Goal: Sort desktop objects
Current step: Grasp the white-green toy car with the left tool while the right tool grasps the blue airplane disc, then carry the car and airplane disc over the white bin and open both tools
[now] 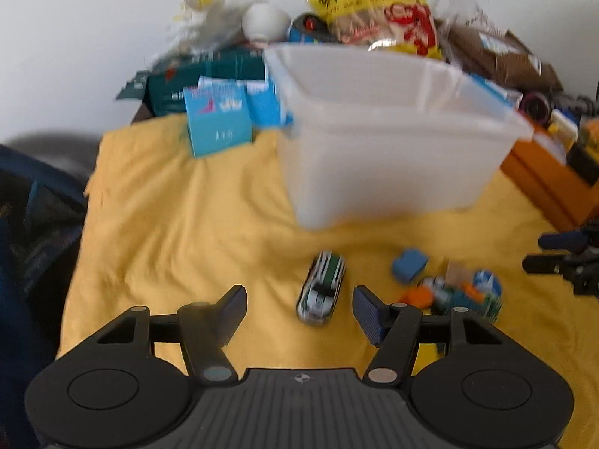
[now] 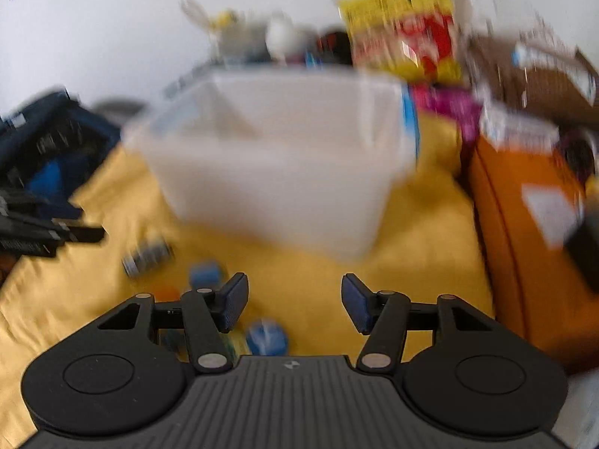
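One translucent white plastic bin (image 1: 393, 157) sits on the yellow cloth (image 1: 179, 239); one green-striped toy car (image 1: 322, 288) lies before it. Both the left hand-held gripper (image 1: 299, 308) and right hand-held gripper (image 2: 295, 301) are released. Labels are unreadable.

No legible text anywhere. The yellow snack bag (image 1: 378, 7) carries black characters and red print, too blurred to read. The blue carton (image 1: 219, 121) shows white and pink markings, also unreadable.

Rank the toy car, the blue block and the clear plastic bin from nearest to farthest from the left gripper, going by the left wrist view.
1. Toy car, between the open fingers.
2. Blue block, farther right.
3. Clear plastic bin, at the back.
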Demonstrator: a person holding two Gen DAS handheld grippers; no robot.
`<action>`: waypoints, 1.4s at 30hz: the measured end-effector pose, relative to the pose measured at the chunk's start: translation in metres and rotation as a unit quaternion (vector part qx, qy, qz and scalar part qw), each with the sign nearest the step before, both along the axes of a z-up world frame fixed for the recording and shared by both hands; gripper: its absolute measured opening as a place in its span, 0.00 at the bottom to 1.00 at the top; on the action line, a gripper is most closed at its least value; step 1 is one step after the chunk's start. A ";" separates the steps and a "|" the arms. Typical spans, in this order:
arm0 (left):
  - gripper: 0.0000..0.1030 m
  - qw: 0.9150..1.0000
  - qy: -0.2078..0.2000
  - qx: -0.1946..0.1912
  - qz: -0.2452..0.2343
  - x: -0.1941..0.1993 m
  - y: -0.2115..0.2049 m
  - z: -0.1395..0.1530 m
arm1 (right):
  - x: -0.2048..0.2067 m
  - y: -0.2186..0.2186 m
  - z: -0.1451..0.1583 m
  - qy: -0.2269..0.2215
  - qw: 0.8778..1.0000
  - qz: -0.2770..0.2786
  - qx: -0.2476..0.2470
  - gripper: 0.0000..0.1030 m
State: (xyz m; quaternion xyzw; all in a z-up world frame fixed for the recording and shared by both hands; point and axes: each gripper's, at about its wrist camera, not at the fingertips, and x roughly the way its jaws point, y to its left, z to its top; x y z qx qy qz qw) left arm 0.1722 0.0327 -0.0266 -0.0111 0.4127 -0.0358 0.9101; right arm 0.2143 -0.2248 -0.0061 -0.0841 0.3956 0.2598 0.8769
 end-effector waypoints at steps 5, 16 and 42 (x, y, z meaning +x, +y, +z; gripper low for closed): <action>0.64 1.000 -0.008 0.006 -0.016 0.008 -0.004 -0.014 | -0.007 -0.004 -0.041 0.030 0.999 0.001 -0.029 0.47; 0.62 0.998 -0.010 0.031 -0.062 0.036 -0.034 -0.038 | -0.010 0.018 -0.063 0.011 0.998 0.048 -0.036 0.45; 0.32 0.996 -0.060 -0.020 -0.056 -0.012 -0.023 0.032 | -0.013 -0.021 -0.008 -0.012 0.999 -0.003 0.053 0.40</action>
